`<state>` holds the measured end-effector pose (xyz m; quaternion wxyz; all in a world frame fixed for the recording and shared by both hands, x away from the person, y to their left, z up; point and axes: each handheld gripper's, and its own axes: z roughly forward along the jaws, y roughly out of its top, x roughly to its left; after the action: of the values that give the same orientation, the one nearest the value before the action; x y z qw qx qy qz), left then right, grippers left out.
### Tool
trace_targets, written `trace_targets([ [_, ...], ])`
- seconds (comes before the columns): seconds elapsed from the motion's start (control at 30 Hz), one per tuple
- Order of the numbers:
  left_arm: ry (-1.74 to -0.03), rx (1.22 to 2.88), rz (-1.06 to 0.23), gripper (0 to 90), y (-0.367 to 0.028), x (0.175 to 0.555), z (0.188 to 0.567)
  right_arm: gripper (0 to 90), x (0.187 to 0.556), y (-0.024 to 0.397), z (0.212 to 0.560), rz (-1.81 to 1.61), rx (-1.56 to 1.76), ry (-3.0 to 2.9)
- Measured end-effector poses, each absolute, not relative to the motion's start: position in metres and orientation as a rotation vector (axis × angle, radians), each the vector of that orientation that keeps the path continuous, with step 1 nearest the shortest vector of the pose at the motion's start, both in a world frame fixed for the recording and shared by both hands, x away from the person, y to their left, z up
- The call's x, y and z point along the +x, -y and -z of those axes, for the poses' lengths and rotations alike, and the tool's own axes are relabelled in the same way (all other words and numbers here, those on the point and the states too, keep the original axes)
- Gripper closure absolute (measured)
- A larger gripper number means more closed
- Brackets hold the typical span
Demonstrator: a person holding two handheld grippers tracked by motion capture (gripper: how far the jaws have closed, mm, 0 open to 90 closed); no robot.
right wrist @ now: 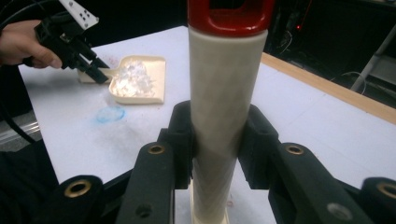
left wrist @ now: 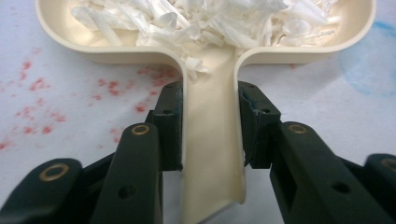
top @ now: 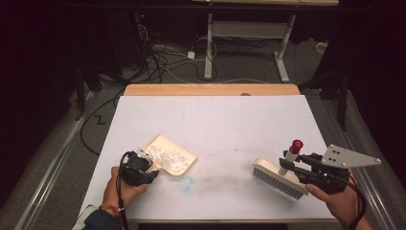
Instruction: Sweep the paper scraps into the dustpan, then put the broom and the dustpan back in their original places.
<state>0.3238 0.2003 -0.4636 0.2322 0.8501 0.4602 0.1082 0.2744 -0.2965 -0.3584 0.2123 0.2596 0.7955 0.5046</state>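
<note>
In the lower left of the high view, the left gripper [top: 149, 175] is seen clamped on the flat handle of a cream plastic dustpan [top: 178, 149]. In the left gripper view, that handle is shown running straight up between the two black fingers [left wrist: 170, 122], whose pads are pressed against its two edges. The pan, filled with shredded white plastic scraps [left wrist: 201, 19], lies across the top of that frame on the white table [top: 215, 120]. In the lower right of the high view, the right gripper [top: 293, 166] is closed on the cream, red-capped upright handle [right wrist: 224, 93] of a cream hand brush [top: 280, 179]. The grey bristles are set on the table, and the handle stands squeezed between the fingers [right wrist: 184, 135]. A blue smudge [top: 186, 182] is seen between pan and brush, just beside the pan
</note>
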Motion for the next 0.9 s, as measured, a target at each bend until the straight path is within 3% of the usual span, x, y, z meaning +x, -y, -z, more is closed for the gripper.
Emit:
trace_targets([
  [0.9,-1.546,2.132,-0.411,62.8,-0.224,0.348,0.472,69.5,0.300,0.297,0.366,-1.357,0.779,-2.289],
])
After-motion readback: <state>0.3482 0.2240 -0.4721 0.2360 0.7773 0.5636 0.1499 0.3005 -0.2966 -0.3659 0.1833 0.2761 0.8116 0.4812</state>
